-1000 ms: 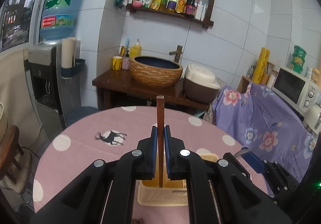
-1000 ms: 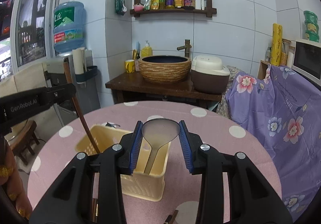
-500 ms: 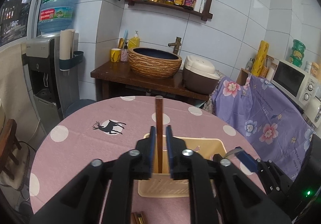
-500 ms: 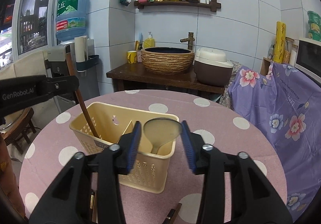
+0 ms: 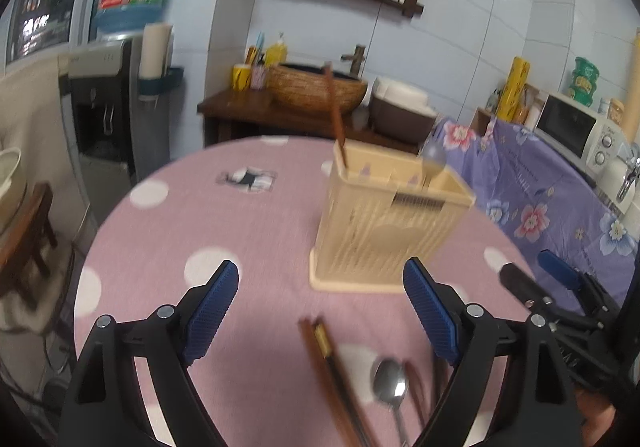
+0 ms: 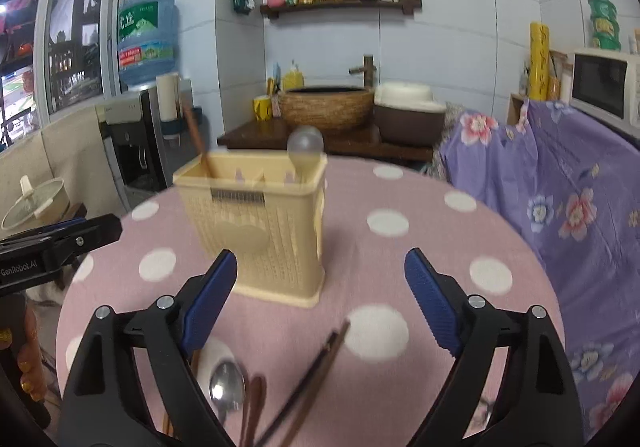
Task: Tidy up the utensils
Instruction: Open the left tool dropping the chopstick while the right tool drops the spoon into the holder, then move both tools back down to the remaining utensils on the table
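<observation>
Both grippers, left gripper and right gripper, have just opened wide; fingers empty. Nearest, on the bench below the fingers: steel spoon and chopsticks, long axes pointing away. Beyond stands the utensil caddy.

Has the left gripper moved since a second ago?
Yes. The left gripper has pulled back from the yellow basket, which now stands clear ahead of it. Its jaws have just been opening, empty; the wooden stick stays in the basket.
</observation>
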A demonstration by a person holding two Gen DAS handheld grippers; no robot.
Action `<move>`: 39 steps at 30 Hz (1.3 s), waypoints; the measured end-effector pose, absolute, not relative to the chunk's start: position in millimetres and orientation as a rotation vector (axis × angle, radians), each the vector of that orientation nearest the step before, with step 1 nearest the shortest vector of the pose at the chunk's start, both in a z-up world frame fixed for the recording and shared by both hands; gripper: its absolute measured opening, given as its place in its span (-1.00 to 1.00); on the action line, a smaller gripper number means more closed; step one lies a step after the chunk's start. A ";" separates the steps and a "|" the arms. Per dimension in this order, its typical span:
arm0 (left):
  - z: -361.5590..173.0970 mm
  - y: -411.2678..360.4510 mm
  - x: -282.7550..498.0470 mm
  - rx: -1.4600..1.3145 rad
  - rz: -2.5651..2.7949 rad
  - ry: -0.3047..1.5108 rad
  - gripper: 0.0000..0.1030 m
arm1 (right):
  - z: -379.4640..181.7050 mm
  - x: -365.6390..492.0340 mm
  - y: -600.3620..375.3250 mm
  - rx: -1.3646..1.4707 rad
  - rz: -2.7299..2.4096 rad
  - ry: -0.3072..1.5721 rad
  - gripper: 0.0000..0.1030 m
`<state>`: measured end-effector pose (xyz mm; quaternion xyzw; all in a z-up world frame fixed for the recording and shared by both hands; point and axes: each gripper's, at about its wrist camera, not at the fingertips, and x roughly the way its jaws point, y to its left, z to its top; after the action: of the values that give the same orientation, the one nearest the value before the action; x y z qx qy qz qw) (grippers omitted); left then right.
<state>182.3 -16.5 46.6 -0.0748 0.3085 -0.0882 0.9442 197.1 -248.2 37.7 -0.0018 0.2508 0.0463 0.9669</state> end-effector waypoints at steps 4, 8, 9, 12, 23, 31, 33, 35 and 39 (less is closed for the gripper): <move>16.0 -11.2 164.0 -0.117 -0.156 0.689 0.41 | 8.5 176.1 -253.7 -0.034 0.047 0.566 0.66; -6.1 -7.8 150.3 -0.140 -0.169 0.745 0.17 | -18.5 165.3 -258.2 -0.020 0.045 0.648 0.66; -11.9 -9.4 148.6 -0.139 -0.175 0.765 0.13 | -23.8 162.8 -258.2 -0.016 0.046 0.662 0.66; -25.5 -14.9 144.3 -0.118 -0.188 0.801 -0.01 | -37.1 158.1 -255.5 -0.012 0.052 0.700 0.66; -44.5 -27.7 140.0 -0.107 -0.211 0.860 -0.32 | -48.7 160.1 -245.7 0.024 0.066 0.763 0.31; -51.9 -42.8 143.0 -0.059 -0.204 0.881 -0.34 | -56.3 163.6 -241.5 -0.010 0.028 0.789 0.31; -52.9 -45.5 143.2 -0.056 -0.210 0.887 -0.34 | -58.1 164.7 -242.2 -0.014 0.021 0.797 0.31; -54.0 -49.7 144.0 -0.040 -0.206 0.889 -0.34 | -59.6 165.2 -242.6 -0.013 0.015 0.801 0.31; -54.5 -51.1 142.7 -0.010 -0.190 0.878 -0.35 | -62.1 165.0 -243.3 -0.018 0.014 0.806 0.31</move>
<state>142.7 -51.1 -54.5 -0.0049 0.4245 -0.0917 0.9008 165.0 -243.3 -62.1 -0.0090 0.3922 0.0070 0.9198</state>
